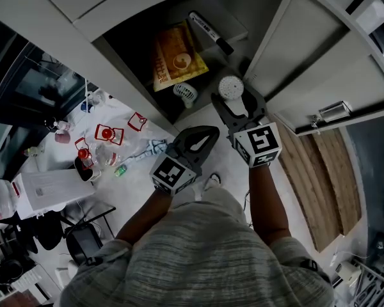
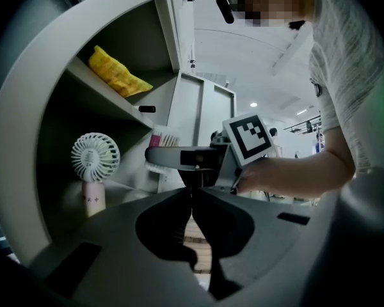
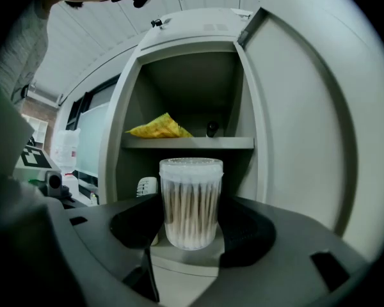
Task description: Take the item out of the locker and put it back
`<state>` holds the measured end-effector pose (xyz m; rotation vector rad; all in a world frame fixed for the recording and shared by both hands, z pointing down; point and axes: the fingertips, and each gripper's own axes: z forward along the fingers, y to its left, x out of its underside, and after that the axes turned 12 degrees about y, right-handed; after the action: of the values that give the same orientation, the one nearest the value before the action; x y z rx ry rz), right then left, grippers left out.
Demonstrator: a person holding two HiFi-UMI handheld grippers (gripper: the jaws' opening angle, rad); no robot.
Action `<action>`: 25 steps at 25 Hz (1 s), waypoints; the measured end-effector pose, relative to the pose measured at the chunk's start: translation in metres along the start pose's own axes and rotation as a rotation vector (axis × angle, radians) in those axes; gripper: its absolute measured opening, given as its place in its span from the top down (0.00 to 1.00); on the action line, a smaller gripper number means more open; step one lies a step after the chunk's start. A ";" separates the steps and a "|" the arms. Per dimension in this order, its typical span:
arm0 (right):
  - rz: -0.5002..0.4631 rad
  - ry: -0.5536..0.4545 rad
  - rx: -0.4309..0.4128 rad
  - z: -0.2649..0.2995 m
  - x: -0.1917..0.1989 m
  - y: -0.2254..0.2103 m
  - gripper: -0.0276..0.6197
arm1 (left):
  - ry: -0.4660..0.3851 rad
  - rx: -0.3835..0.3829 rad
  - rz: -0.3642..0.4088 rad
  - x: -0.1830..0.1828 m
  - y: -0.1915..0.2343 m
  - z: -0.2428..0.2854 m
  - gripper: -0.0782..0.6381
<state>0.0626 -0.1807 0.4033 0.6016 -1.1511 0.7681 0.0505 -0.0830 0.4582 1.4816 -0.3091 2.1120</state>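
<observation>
Cotton-swab jar [image 3: 191, 200] upright, clamped in right gripper [image 3: 192, 222] before open locker [image 3: 192, 88]; left gripper [image 2: 191, 198] closed, empty.

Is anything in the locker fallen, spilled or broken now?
Nothing stands out: the fan stands upright, the yellow bag lies on the upper shelf, and the right gripper holds the swab jar upright, closed.

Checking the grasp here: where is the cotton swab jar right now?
In the right gripper view, the cotton swab jar is held upright in the right gripper, before the open locker, below the shelf with the yellow bag.
</observation>
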 end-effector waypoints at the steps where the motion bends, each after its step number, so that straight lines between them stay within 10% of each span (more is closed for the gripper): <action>1: -0.003 -0.009 -0.001 -0.005 -0.004 0.001 0.53 | 0.001 -0.002 0.002 -0.001 -0.001 0.000 0.88; 25: -0.025 -0.118 0.025 -0.071 -0.050 0.002 0.53 | -0.080 0.005 0.033 -0.029 -0.018 0.010 0.88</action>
<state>0.0913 -0.1362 0.3344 0.6883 -1.2412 0.7343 0.0758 -0.0816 0.4334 1.5768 -0.3602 2.0841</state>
